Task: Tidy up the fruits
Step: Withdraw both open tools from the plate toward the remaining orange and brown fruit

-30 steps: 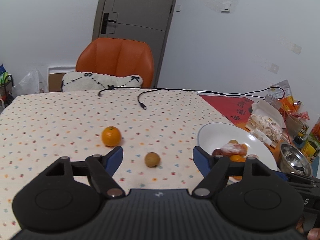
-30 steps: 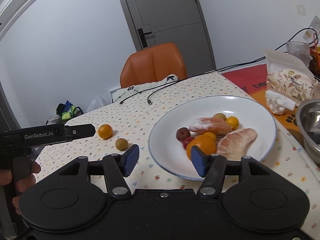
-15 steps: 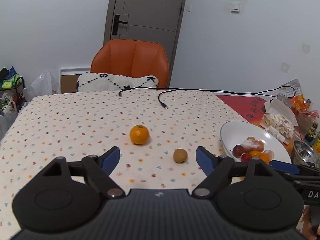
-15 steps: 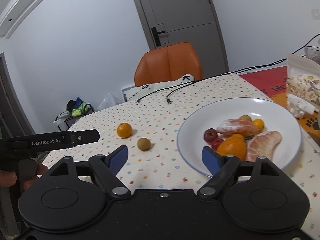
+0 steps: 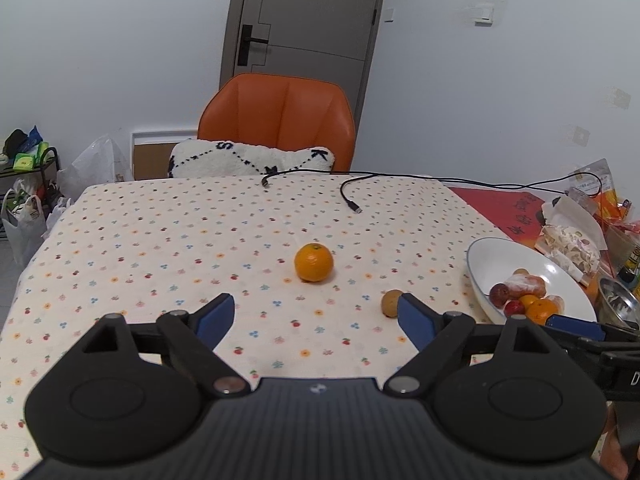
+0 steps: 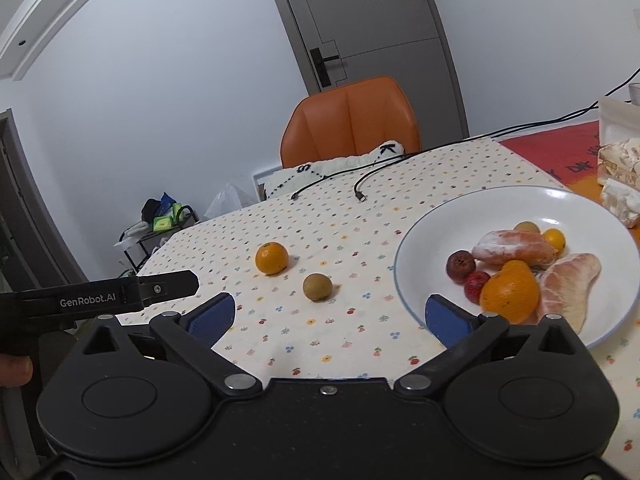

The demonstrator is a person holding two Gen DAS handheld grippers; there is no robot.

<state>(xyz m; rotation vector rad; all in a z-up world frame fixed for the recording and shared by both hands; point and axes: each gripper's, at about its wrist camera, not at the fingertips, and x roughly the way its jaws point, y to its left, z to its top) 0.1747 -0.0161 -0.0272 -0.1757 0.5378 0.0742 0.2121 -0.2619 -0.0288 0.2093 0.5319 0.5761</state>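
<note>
Tangerine and a small brown fruit sit loose on the bench, beside the plate. Left tongs have swung toward them; both tongs gape apart, empty, so collecting looks imminent.

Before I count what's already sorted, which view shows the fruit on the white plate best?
The right wrist view: the white plate fills its right side, nearly whole, each fruit separate. In the left wrist view the plate sits far right, foreshortened, its fruit bunched and partly hidden behind the right tongs.
</note>
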